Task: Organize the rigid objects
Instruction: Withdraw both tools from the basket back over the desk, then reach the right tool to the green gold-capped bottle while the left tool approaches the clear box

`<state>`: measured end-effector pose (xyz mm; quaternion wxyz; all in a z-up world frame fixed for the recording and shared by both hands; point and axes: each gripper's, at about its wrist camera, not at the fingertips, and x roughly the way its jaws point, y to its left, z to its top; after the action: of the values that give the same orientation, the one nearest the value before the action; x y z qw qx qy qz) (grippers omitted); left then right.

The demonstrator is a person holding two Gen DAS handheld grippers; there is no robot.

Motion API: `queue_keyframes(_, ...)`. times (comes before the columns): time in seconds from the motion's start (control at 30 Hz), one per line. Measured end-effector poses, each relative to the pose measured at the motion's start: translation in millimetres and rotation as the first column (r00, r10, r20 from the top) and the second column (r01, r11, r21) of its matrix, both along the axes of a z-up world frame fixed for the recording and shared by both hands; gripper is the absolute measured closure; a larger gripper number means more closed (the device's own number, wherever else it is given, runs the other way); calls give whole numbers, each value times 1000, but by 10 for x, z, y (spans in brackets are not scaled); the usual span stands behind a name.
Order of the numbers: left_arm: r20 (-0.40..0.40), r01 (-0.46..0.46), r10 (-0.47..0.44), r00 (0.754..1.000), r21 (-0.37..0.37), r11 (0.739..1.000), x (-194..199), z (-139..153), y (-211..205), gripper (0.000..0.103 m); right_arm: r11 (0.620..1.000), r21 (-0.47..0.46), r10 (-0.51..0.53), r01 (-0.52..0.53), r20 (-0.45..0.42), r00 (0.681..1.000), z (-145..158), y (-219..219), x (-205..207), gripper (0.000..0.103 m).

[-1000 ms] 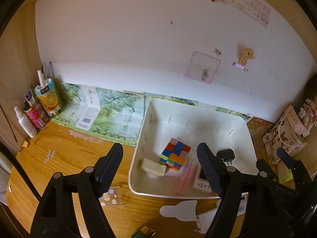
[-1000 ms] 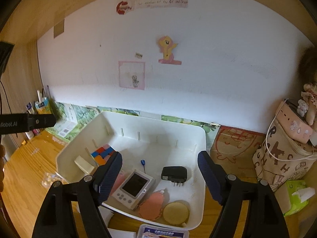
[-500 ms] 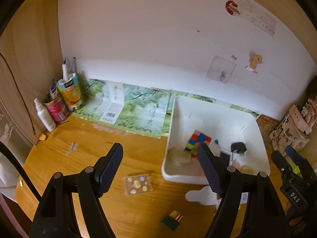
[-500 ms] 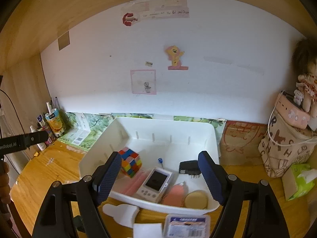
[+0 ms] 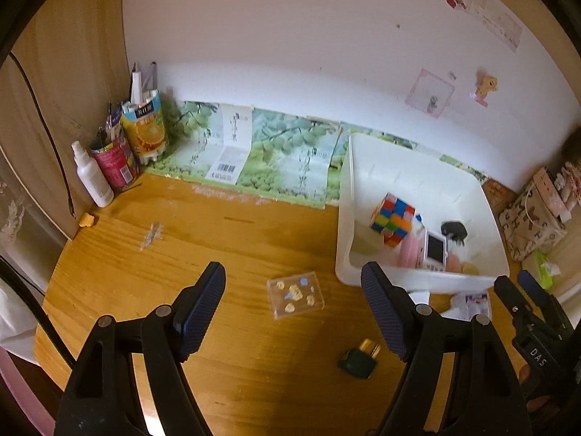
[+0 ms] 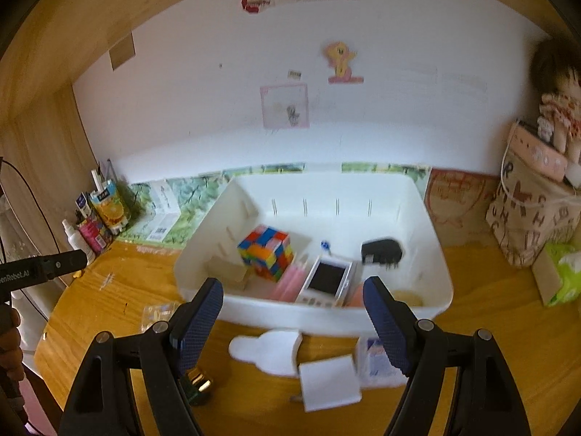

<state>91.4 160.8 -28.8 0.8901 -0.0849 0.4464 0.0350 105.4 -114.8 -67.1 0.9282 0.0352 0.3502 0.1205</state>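
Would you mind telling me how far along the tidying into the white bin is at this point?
Partly done. The white bin already holds the puzzle cube, a black charger and a white device with a screen. Nothing is in hand: the left gripper and right gripper are both open. Left on the desk: the clear case, the black plug adapter, a white bottle-shaped piece and a white block.

Warm, dim light on my feeds. The white wall (image 6: 363, 138) is brightest. Fisheye bends and darkens edges. Motion blur softens right view; the desk (image 5: 236, 374) foreground sits in shadow.
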Motion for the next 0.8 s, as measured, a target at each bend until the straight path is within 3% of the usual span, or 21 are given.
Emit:
queue_keyframes(0.17,-63,35,-37,997,-33,999,-52,-137,72,23,1000,-3,-11,10,-58,998,-162,119,-127,23)
queue_keyframes(0.37,-146,77,-86,986,-66,995,-62,-348,122,23,998,57,-20,29,-150,988,-321,262,-188,23)
queue_keyframes(0.57,-230,141,-156,960,-82,987,-21,-564,123,23,995,95,-5,27,-224,975,-468,490,-254,23)
queue_keyframes(0.8,-268,213,-231,935,-95,972,17,-707,107,23,992,122,16,21,-293,956,-633,717,-297,23)
